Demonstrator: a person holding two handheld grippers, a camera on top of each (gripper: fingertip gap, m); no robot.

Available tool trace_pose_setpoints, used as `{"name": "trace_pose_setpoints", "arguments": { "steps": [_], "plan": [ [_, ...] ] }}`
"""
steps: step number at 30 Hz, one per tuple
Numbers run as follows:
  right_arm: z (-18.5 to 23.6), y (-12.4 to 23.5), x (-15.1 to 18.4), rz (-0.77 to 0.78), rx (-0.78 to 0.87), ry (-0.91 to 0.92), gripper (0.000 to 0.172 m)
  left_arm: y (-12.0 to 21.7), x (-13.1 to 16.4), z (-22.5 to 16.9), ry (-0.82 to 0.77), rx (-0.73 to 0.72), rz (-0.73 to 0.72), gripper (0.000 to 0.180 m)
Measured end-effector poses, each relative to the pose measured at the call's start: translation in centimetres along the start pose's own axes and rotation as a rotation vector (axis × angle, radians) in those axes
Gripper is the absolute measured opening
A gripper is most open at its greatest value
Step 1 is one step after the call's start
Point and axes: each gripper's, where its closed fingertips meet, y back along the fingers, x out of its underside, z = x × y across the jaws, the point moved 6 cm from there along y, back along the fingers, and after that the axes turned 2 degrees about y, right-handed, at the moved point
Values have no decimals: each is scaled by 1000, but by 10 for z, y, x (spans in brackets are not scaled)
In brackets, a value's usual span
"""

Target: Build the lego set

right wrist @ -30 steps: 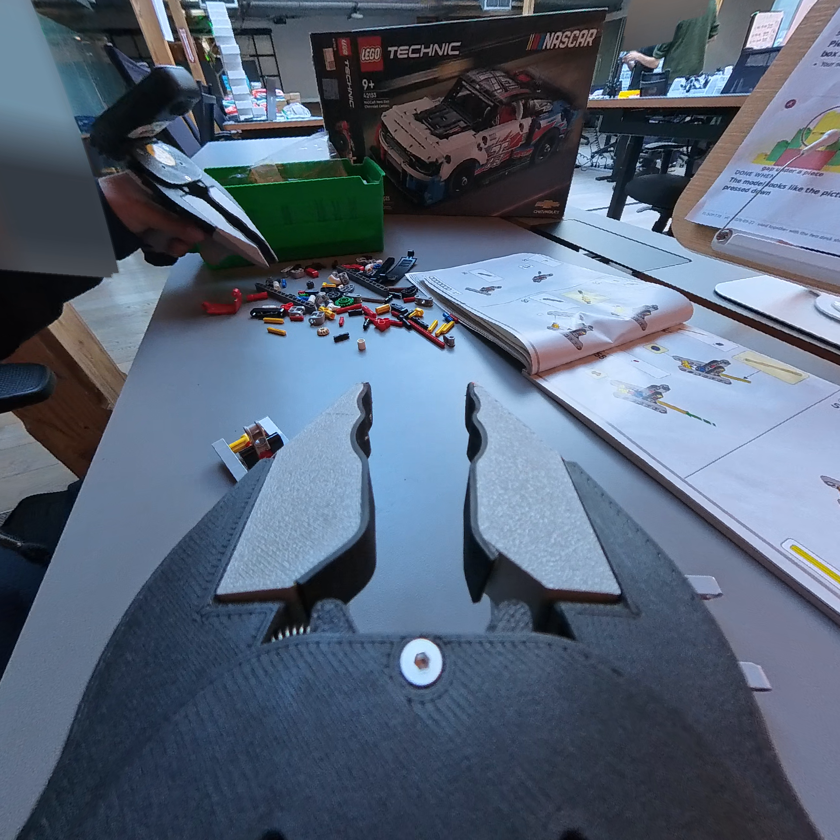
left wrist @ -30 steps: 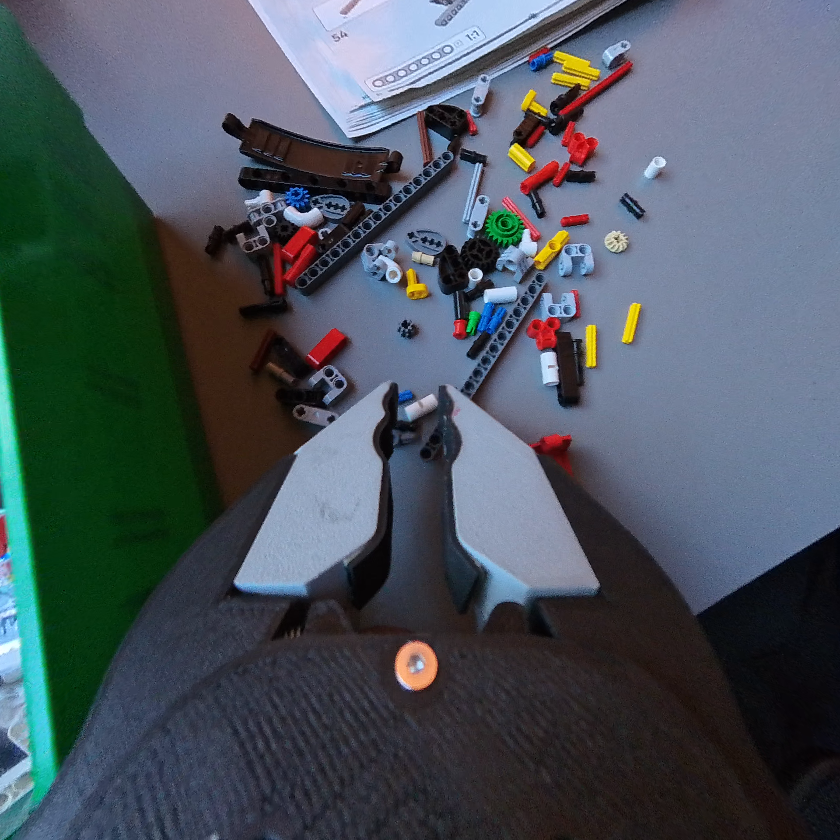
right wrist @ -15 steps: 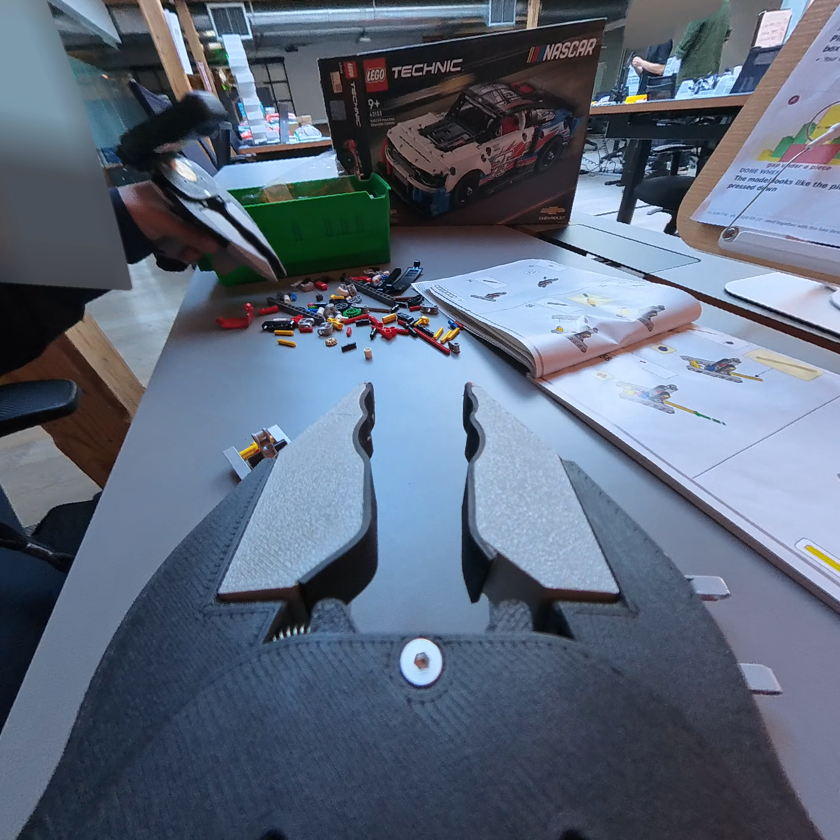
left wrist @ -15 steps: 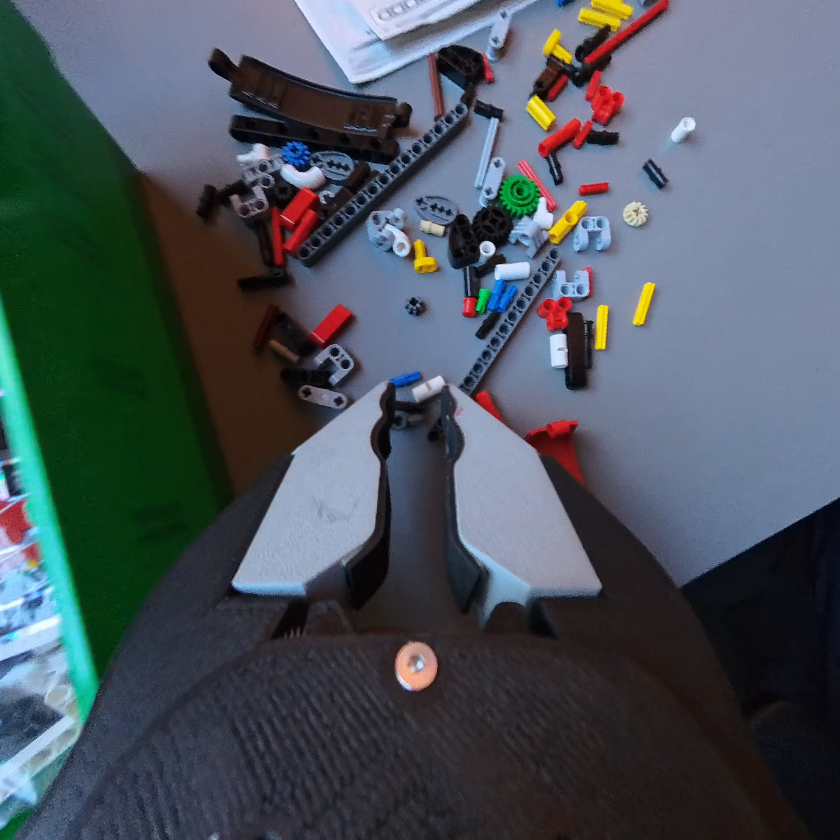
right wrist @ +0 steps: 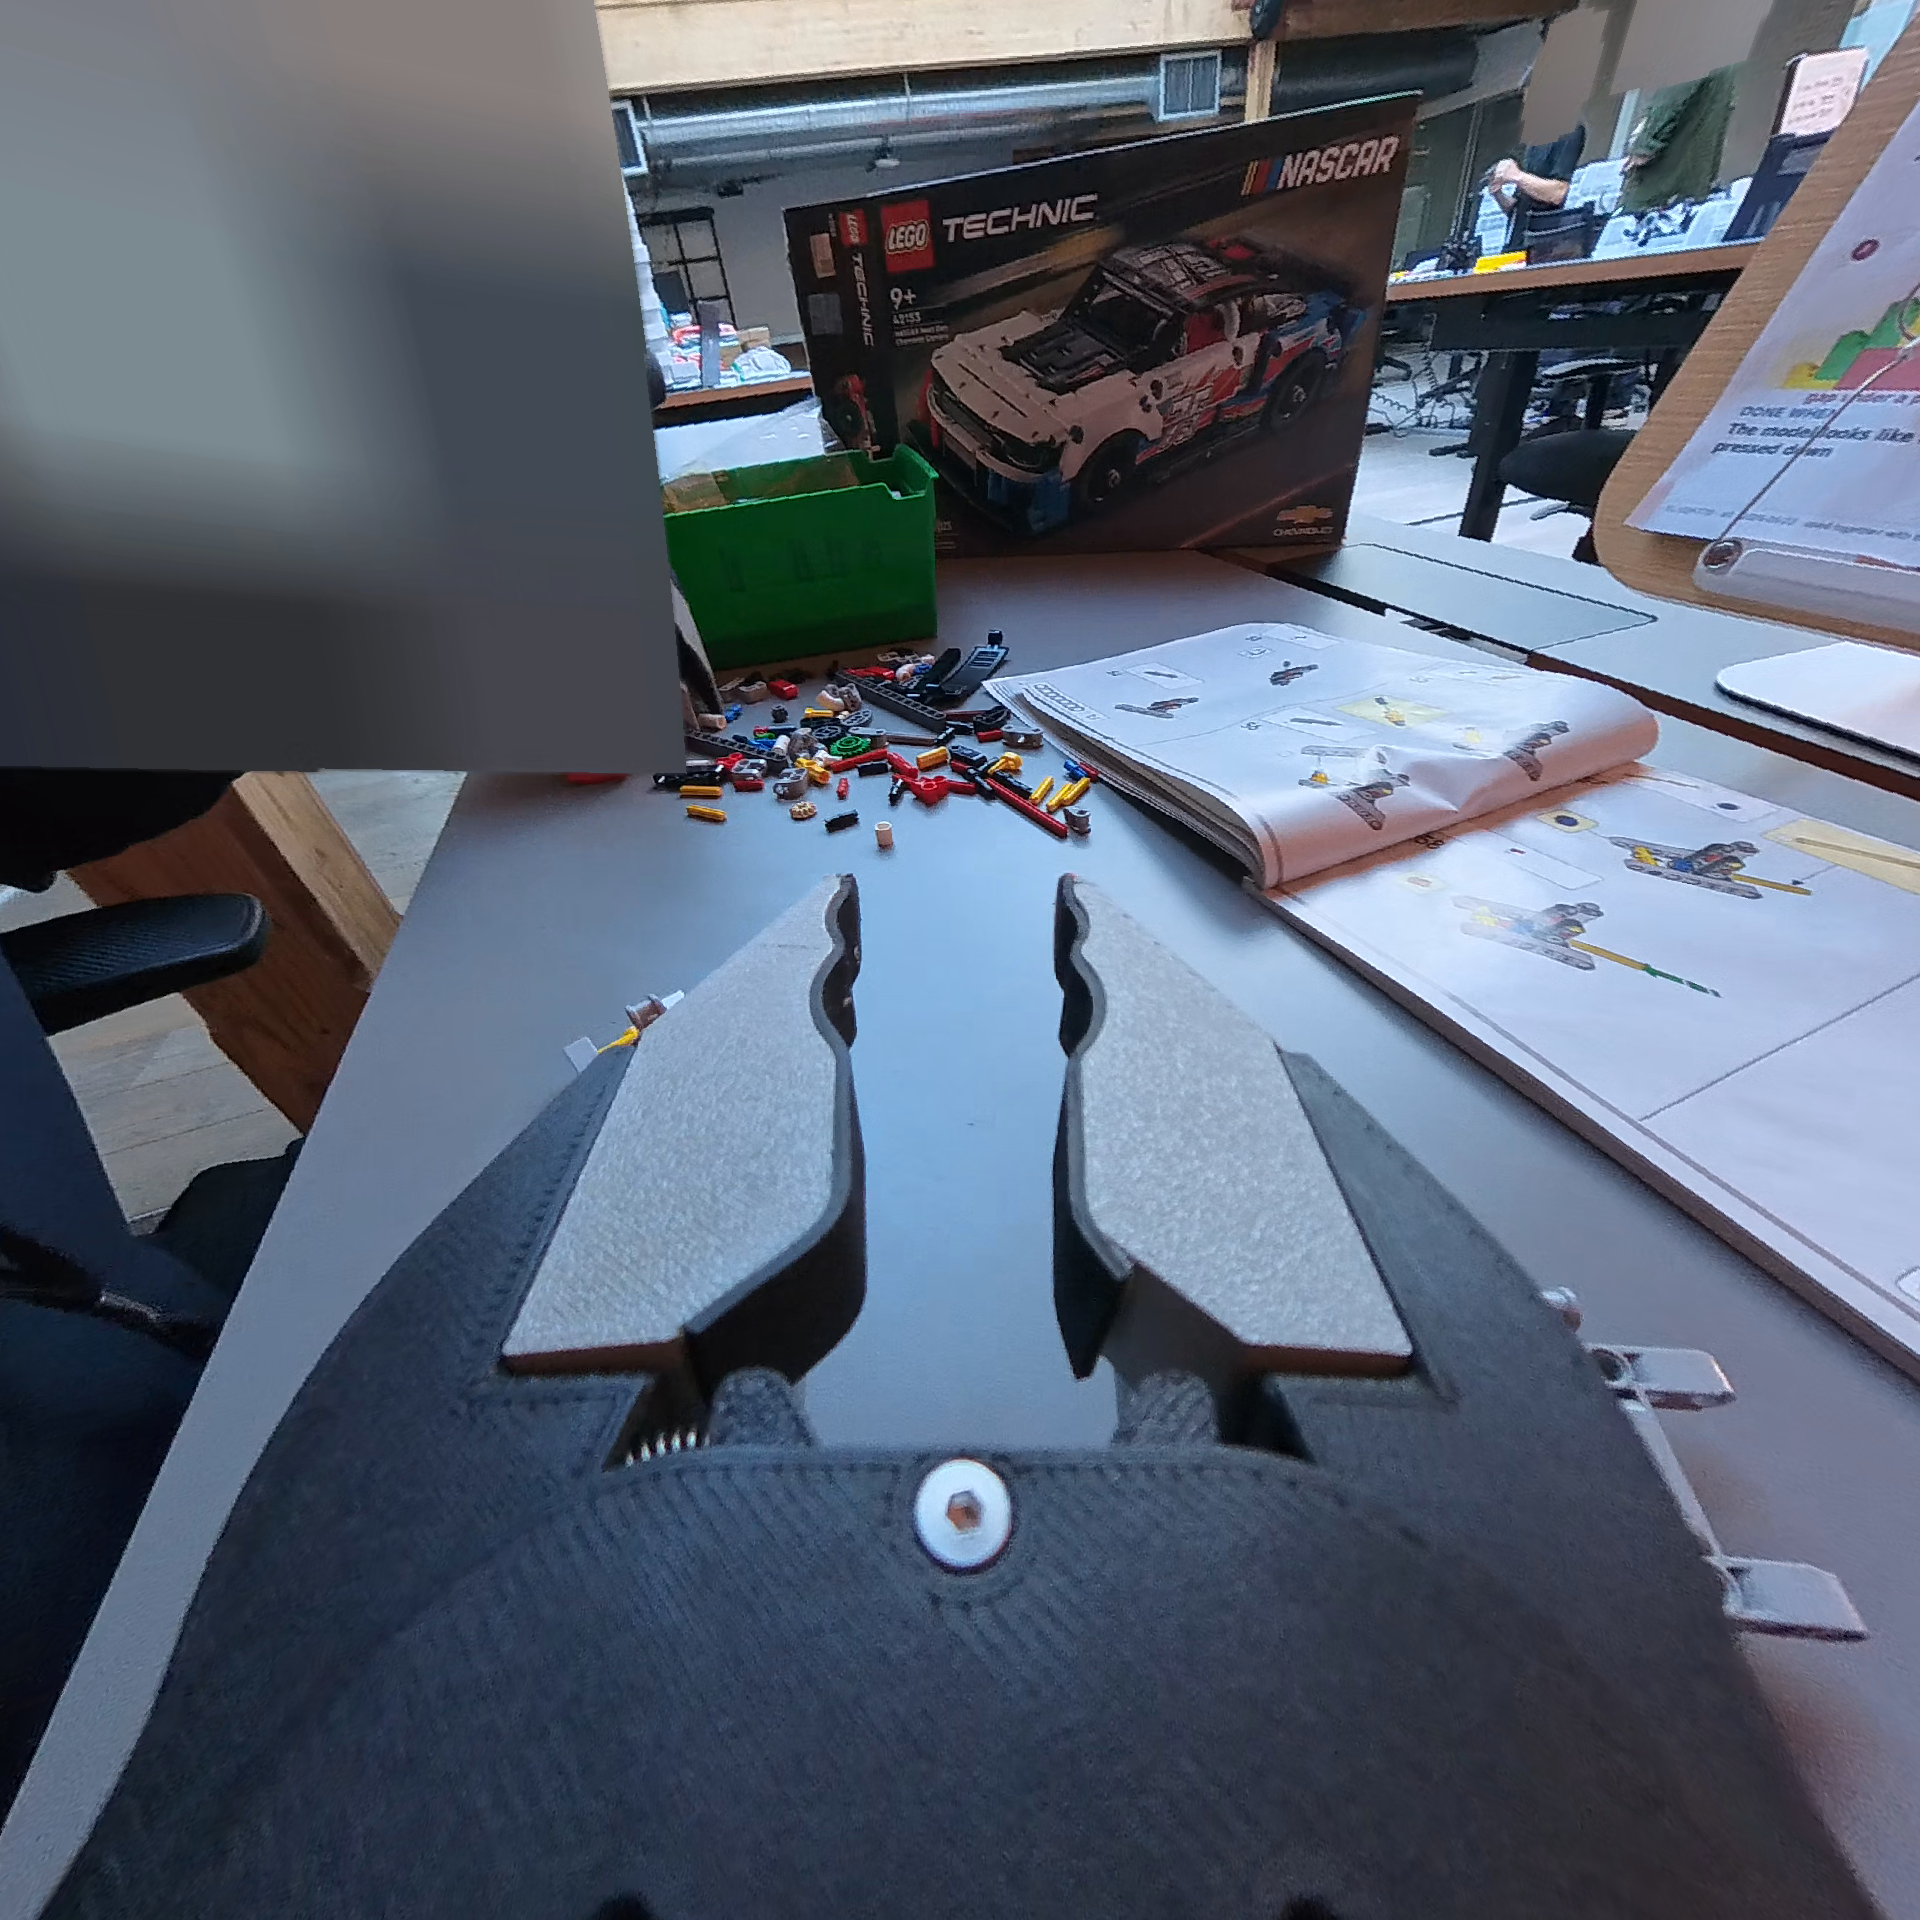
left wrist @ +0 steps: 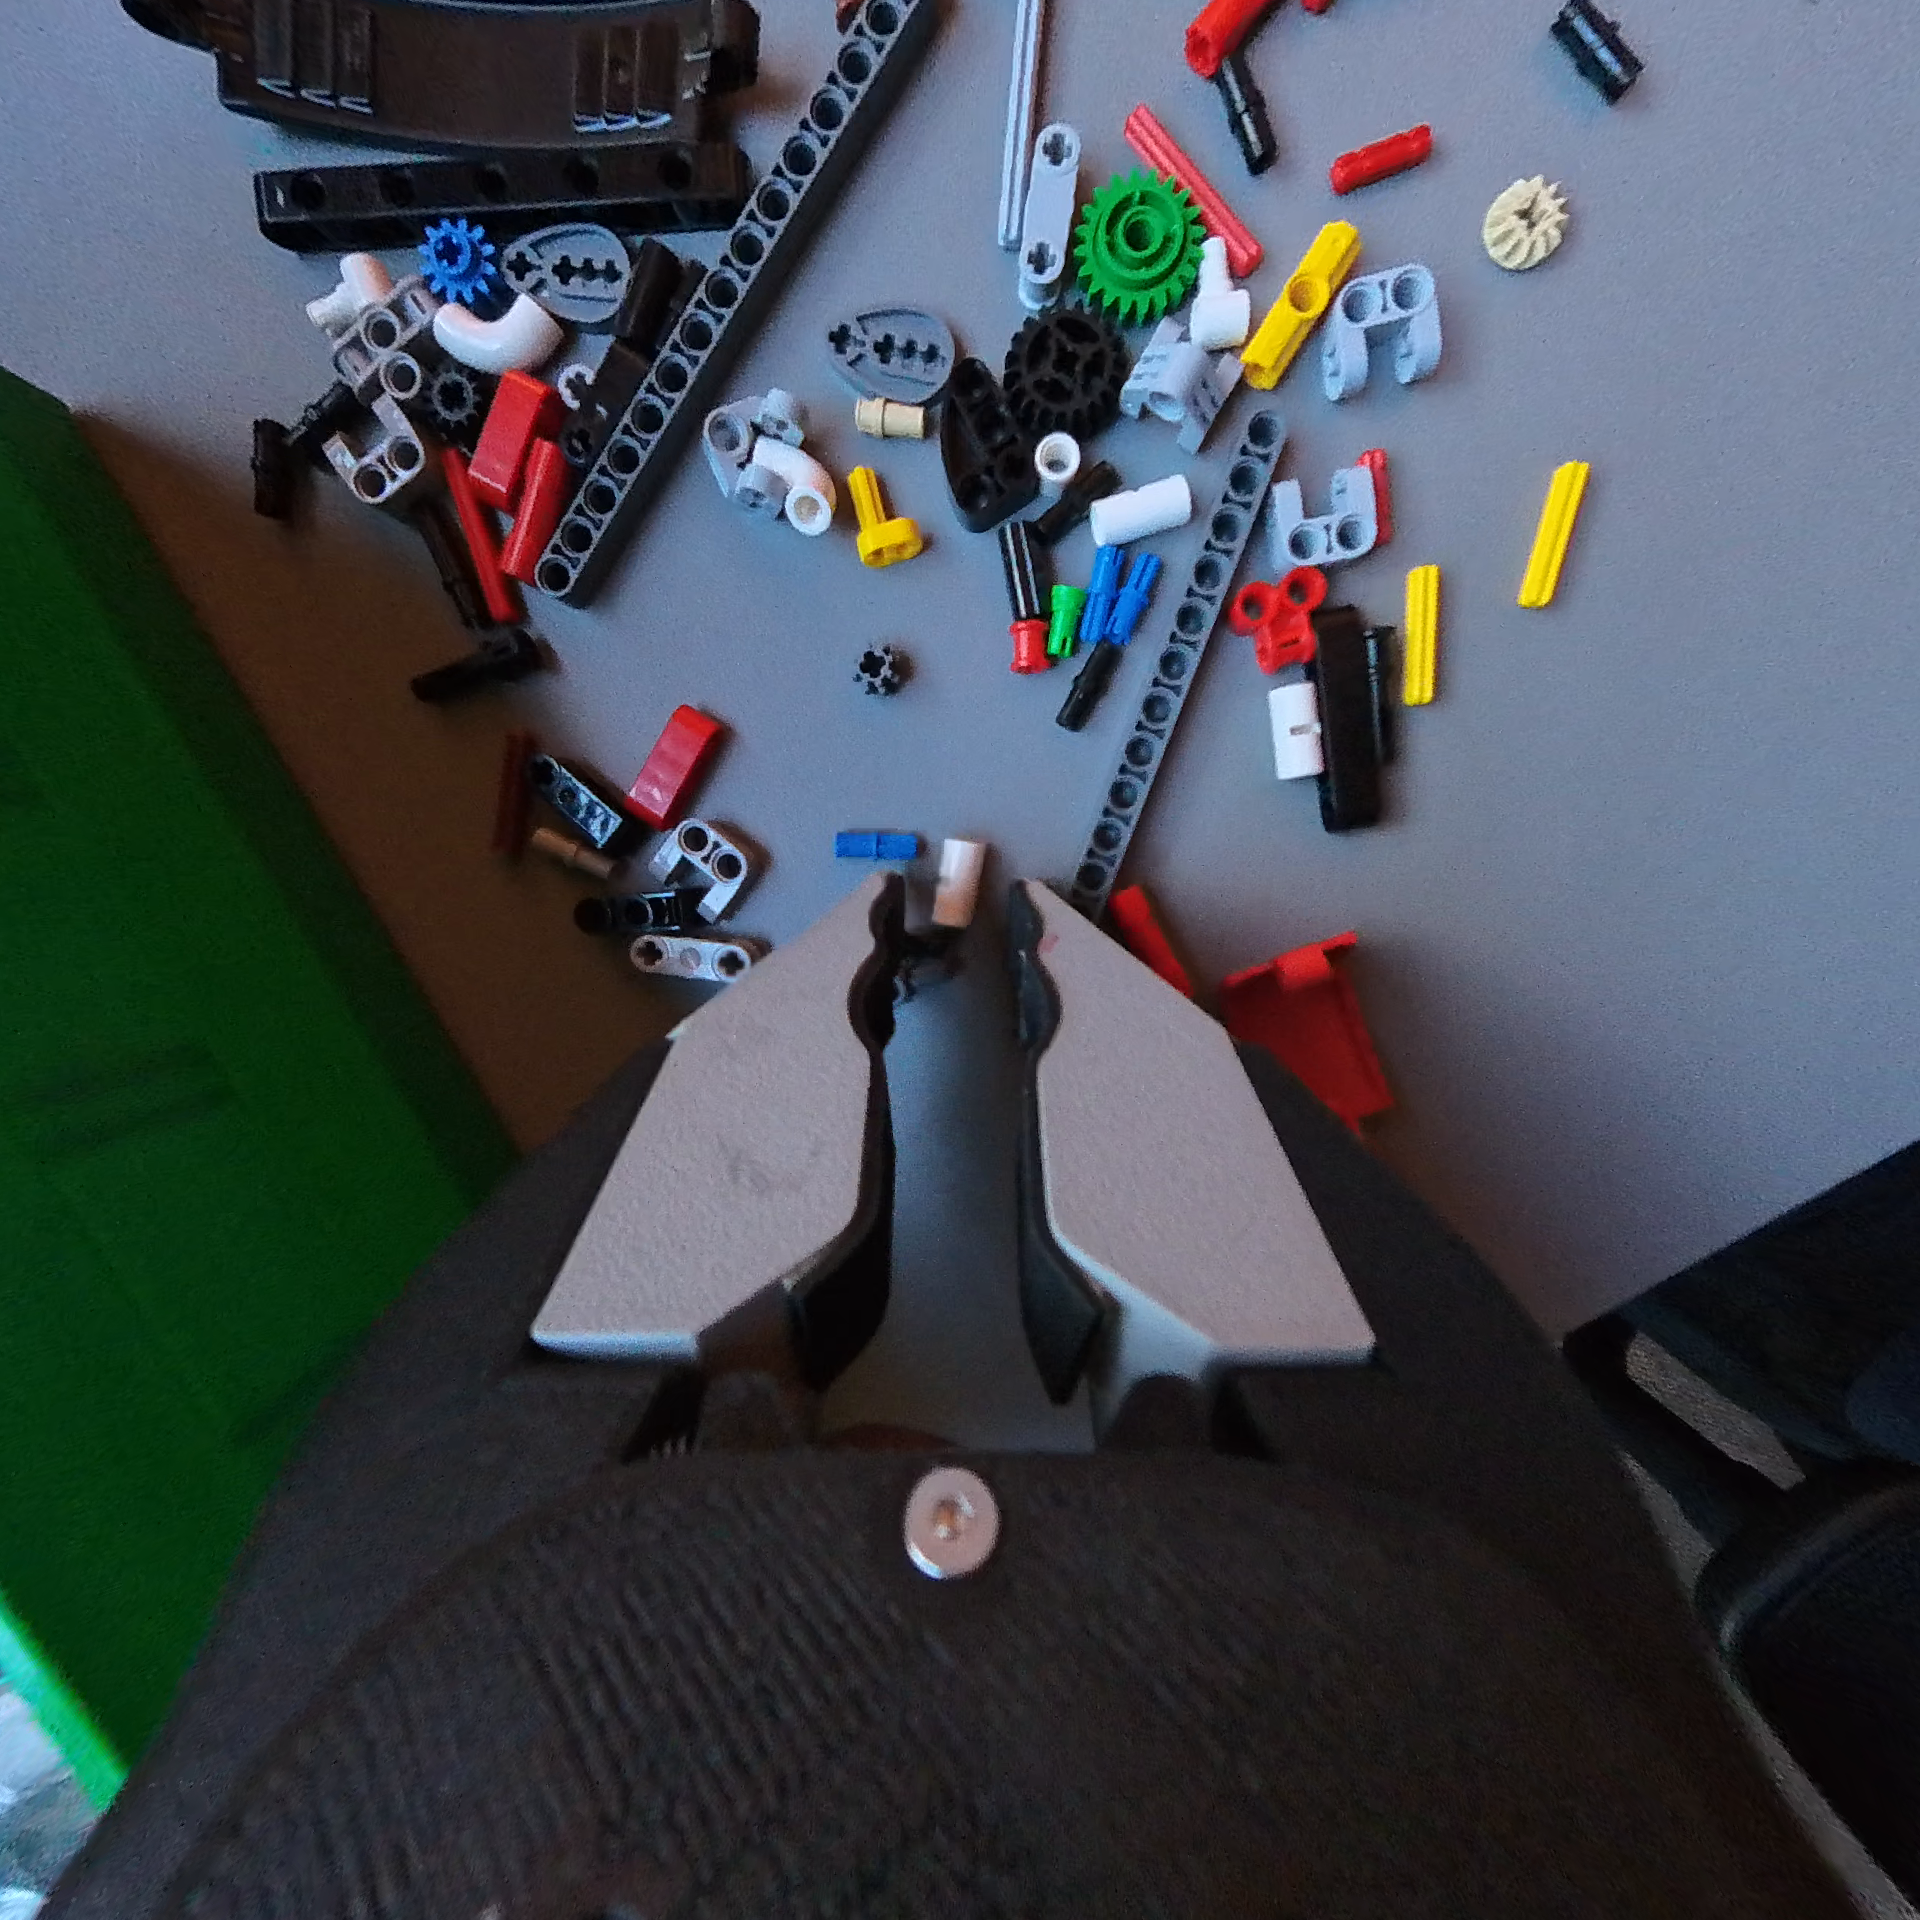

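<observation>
A grey table [right wrist: 582, 914] in an open workshop is strewn with unassembled building-set pieces. The left gripper [left wrist: 951, 904] is narrowed around a white connector [left wrist: 958, 881] (contact unclear). The right gripper [right wrist: 956, 894] is held wide, with nothing between its fingers, beside the open instruction booklet [right wrist: 1351, 748].

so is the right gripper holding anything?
No, the right gripper has its two grey fingers apart with only bare dark grey tabletop showing between them.
</observation>
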Motion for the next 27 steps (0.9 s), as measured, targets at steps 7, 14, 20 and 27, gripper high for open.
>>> {"name": "trace_pose_setpoints", "arguments": {
  "steps": [7,14,20,27],
  "plan": [
    [0,0,0,-3,-7,-13,33,-4,1,2,12,31,-9,6],
    [-1,1,-1,-12,3,-19,32,18,-27,-12,-40,-27,-123,5],
    [-1,0,0,3,2,-20,32,16,-93,-91,-197,145,-322,5],
    [-1,3,-3,3,24,9,30,-32,-152,-178,-385,334,-300,5]
  ]
}}
